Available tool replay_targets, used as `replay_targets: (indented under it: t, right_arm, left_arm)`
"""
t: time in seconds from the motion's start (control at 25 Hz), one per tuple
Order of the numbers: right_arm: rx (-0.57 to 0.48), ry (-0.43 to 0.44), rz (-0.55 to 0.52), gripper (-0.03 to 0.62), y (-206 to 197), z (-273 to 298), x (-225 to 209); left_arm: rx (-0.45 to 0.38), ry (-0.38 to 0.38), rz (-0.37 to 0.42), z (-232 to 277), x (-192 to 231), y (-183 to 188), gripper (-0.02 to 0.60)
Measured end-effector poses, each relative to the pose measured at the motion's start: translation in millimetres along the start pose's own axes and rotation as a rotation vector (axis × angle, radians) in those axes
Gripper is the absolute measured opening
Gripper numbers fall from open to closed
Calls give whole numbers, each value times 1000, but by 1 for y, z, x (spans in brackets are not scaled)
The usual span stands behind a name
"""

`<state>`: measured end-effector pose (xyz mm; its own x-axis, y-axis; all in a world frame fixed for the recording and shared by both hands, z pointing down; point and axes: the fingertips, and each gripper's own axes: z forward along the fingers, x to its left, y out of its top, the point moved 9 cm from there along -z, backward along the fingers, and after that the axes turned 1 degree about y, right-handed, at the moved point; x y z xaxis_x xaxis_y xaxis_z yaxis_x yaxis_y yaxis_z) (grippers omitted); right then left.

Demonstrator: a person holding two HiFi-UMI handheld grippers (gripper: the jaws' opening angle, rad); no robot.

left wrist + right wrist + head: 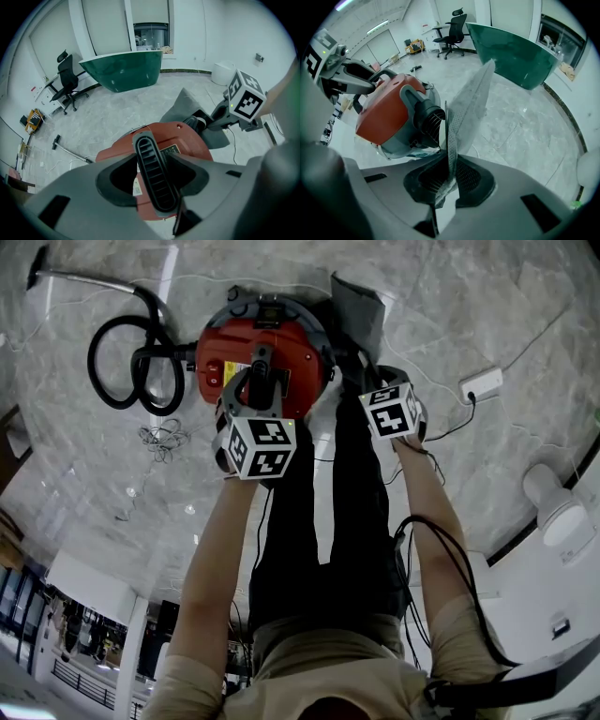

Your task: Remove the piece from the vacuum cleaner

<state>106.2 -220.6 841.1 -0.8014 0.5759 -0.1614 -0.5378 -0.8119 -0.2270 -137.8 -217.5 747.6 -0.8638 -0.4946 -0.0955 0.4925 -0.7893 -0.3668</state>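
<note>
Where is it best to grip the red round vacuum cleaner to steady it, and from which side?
Grip the black ribbed carry handle on top of the red round vacuum cleaner, coming from above. It is a narrow raised bar that fits between two jaws; the left gripper is shut on it so.

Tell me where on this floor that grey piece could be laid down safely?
Bare floor lies between the grey piece and the power strip. Left of the vacuum cleaner it is crowded: coiled hose and tangled cord.
</note>
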Motion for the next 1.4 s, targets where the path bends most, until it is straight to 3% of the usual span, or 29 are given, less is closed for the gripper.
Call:
replay_targets:
  t: [0.44,1.4]
  right_arm:
    - [-15,-4,73,38,-1,2,-12]
    - [4,8,32,25,-3,1,-22]
  left_arm:
    - [-4,6,-1,0,-1,-1,186]
    - [-35,31,-13,0,-1,-3,186]
